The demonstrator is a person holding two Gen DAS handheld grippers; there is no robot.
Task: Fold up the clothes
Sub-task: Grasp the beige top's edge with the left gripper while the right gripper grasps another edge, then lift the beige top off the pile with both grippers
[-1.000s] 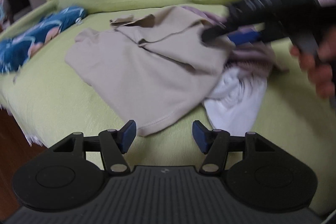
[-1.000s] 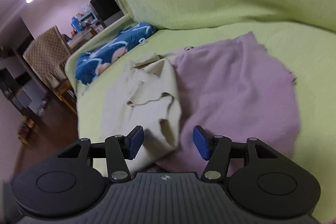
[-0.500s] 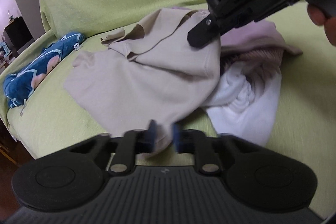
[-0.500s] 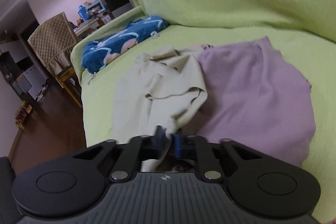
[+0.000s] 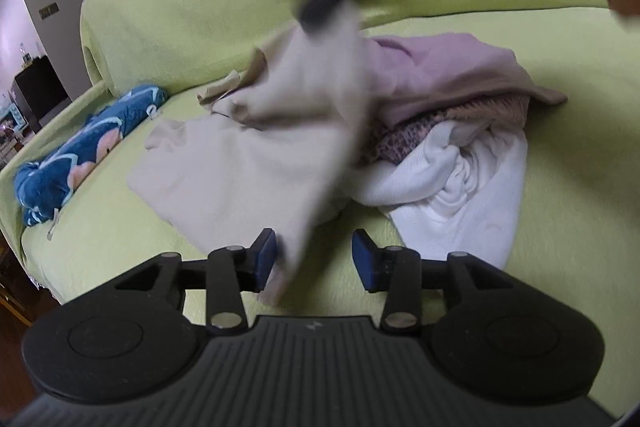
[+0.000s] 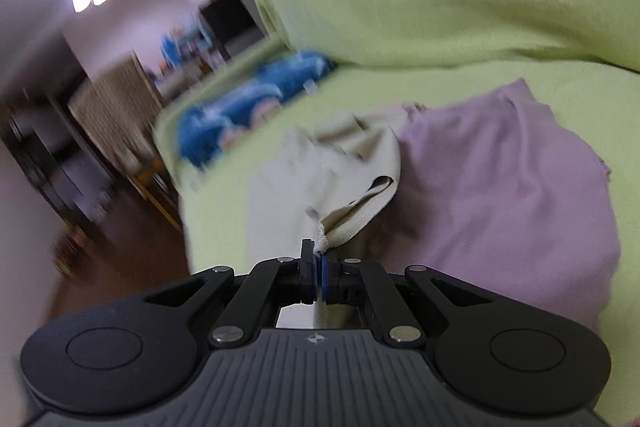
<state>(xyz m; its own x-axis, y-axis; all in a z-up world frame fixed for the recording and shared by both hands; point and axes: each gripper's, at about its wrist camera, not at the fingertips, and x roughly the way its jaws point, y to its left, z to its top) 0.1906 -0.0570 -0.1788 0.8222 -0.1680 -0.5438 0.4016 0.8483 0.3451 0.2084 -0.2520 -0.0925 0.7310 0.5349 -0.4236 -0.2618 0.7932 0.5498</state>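
While our right gripper pinches an edge of the beige garment, lifting it off the green sofa, our left gripper has just been opening, its jaws now spread with the garment's near corner hanging loose between them, untouched on the right side. That corner looks set to slip free, so we risk the cloth swinging and bunching instead of stretching flat. Just right of it lie a purple garment and a white one; dragging could snag them. Far left lies a blue patterned cloth, well apart.
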